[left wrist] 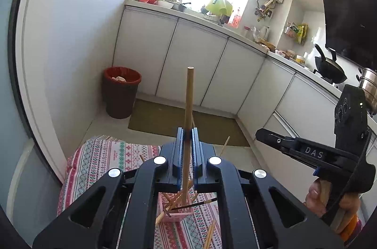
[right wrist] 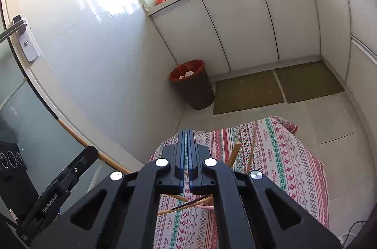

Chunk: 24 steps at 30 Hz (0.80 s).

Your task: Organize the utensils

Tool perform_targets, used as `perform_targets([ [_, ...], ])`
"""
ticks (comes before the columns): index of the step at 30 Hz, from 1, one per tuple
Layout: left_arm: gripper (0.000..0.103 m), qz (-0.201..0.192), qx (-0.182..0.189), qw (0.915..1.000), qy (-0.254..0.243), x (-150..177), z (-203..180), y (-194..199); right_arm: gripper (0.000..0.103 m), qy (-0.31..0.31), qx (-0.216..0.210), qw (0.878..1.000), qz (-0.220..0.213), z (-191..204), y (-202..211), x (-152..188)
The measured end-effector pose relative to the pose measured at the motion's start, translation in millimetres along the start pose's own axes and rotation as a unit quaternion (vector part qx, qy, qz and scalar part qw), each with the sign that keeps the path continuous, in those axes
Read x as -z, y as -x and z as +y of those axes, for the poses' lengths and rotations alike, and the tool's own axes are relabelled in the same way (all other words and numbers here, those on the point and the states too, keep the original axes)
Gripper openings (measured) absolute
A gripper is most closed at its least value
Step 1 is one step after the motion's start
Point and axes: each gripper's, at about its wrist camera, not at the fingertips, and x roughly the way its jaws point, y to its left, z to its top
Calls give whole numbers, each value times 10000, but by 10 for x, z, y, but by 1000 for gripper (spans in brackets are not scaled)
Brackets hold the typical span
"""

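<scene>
Left wrist view: the left gripper [left wrist: 187,134] clamps a pale wooden chopstick [left wrist: 189,103] upright, apparently to drop it into the pink square holder [left wrist: 175,213] below on the patterned tablecloth [left wrist: 99,159].

Right wrist view: the right gripper [right wrist: 187,134] is pressed together, empty, over chopsticks leaning in the holder [right wrist: 207,204].

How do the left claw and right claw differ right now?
Left claw is shut on a wooden chopstick that stands nearly upright; right claw is shut with nothing between its pads. The left sits above the pink holder; the right is over the patterned cloth's edge, holder behind its tips. Both angle downward.
</scene>
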Motion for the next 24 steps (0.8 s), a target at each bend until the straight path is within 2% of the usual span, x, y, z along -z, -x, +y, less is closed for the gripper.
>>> perform_targets([
  [4, 6, 38, 21, 10000, -18, 22, -11, -68, 11, -87, -89, 9998, -166, -52, 167, -29],
  [6, 6, 61, 27, 10000, -6, 29, -9, -91, 34, -181, -39, 9996, -232, -111, 238, -22],
  [7, 6, 69, 26, 10000, -6, 37, -13, -95, 38, -222, 11, 9994, -281, -147, 272, -14],
  [10, 6, 107, -2, 9999, -43, 48, -16, -139, 39, -334, 177, 9989, -279, -278, 305, -5],
  [13, 6, 160, -96, 9997, -156, 65, -40, -227, 43, -684, 339, 9971, -61, -521, 231, 18],
  [15, 6, 187, -215, 9992, -271, 92, -79, -319, 47, -934, 446, 9946, 126, -728, 132, 62],
  [24, 6, 100, -407, 9982, -432, 260, -98, -453, 47, -1346, 1361, 9783, 791, -1501, -552, 312],
])
